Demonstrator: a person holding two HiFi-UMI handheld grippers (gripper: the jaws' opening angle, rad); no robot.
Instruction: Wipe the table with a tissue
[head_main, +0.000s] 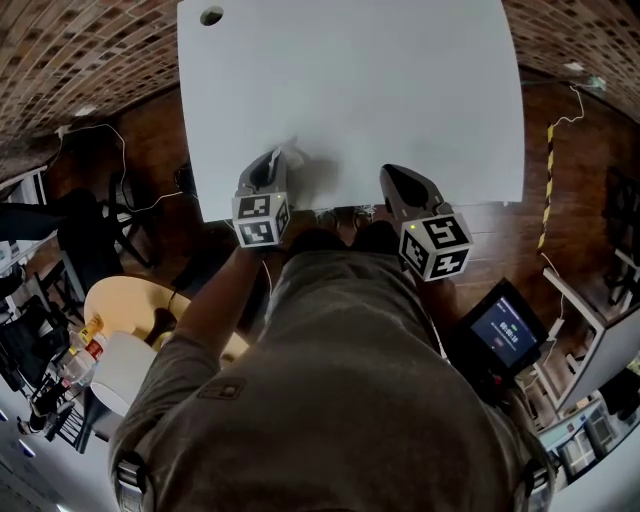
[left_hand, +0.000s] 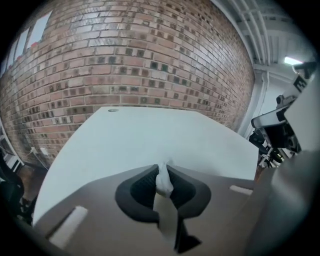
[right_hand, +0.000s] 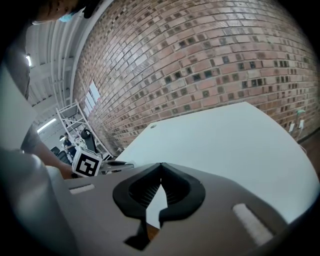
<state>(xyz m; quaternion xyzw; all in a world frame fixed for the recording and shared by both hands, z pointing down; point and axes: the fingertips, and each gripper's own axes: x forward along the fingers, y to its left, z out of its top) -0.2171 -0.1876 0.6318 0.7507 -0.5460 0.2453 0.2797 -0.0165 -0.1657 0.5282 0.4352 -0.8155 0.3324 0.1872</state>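
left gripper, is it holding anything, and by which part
The left gripper is shut on a white tissue, pinching a bunched-up part of it; a small tuft pokes out past the tips. The right gripper is shut and holds nothing.

I record a white tissue (left_hand: 164, 186), crumpled, pinched upright in the left gripper (left_hand: 163, 170) at the near edge of the white rectangular table (head_main: 400, 90). A round hole (head_main: 211, 15) marks its far left corner.
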